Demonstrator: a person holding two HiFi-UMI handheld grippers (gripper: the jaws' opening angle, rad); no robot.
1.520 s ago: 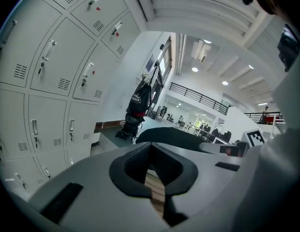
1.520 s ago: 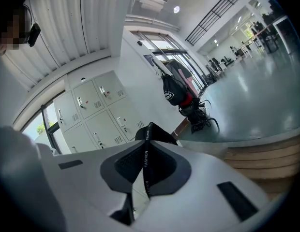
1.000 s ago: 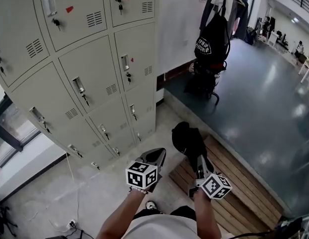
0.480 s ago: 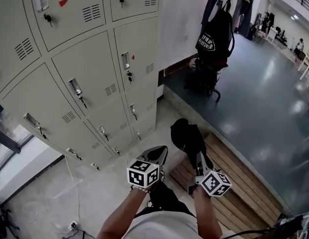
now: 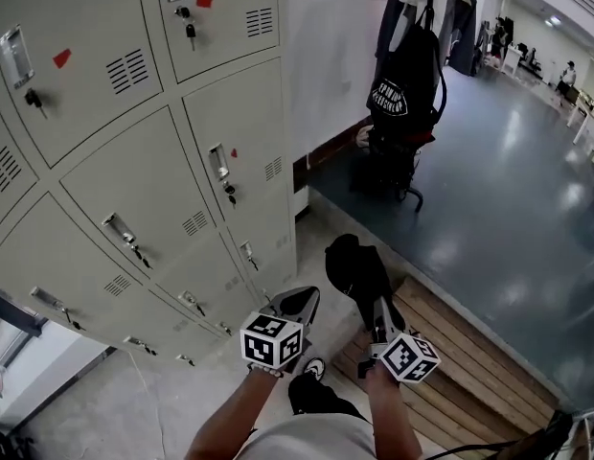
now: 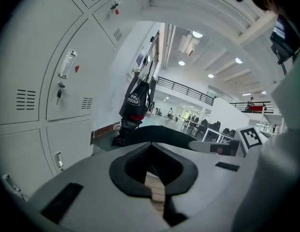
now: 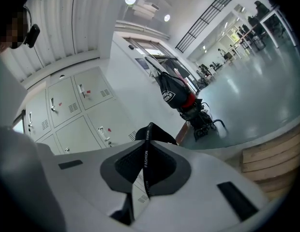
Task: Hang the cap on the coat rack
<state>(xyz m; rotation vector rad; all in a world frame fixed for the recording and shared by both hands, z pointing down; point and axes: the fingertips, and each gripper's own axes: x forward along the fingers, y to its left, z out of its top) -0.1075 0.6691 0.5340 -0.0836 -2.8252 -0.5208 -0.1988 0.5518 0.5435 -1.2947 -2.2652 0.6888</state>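
Note:
The black cap [image 5: 357, 266] hangs from my right gripper [image 5: 376, 307], which is shut on it. In the right gripper view a black strap [image 7: 145, 164] printed FASHION runs between the jaws, and the cap's body [image 7: 155, 133] rises just beyond them. My left gripper [image 5: 301, 300] is shut on nothing, close to the left of the cap; its jaws [image 6: 151, 170] meet with only a slit between them. The coat rack [image 5: 428, 3] stands far ahead by the white wall. A black bag [image 5: 403, 80] hangs on it. The rack [image 7: 170, 92] also shows in the right gripper view.
Grey lockers [image 5: 134, 161] fill the left side. A wooden slatted platform [image 5: 469, 353] lies under my right gripper, beside a dark glossy floor [image 5: 517, 190]. The rack's base [image 5: 385, 171] has dark items around it. My shoe [image 5: 312, 367] shows below the grippers.
The lockers have slid left and down in the head view, and the rack and bag sit a little lower. Both grippers keep their pose, the cap still held.

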